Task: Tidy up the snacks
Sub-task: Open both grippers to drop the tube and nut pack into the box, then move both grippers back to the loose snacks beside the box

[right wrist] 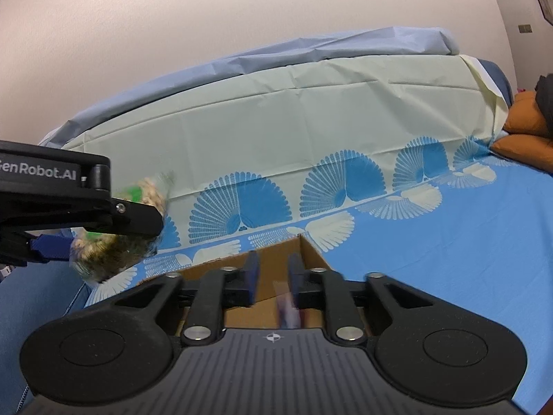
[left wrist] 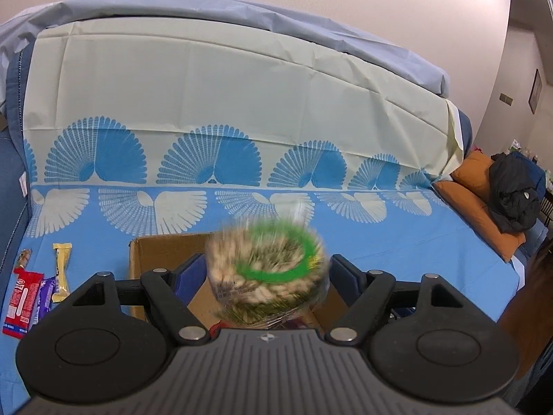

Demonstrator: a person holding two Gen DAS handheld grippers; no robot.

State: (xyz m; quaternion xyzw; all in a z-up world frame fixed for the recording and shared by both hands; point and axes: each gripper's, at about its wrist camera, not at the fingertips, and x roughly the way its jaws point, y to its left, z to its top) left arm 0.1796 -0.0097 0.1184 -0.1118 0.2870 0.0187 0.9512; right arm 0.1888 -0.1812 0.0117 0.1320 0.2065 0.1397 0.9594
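Left wrist view: left gripper [left wrist: 268,269] jaws gaping wide, blurry snack bag [left wrist: 266,273] dropping between them, untouched, over the cardboard box [left wrist: 155,252]; right gripper [right wrist: 273,276] jaws parting, wrapper [right wrist: 287,306] slipping boxward; candy bars [left wrist: 34,287] waiting further left.

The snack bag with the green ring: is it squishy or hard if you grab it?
Probably squishy: the snack bag looks like thin clear film around puffed pieces, so it may crumple and crackle. It is likely light for its size, since it looks bulky and airy. The pieces inside could crush under a hard squeeze.
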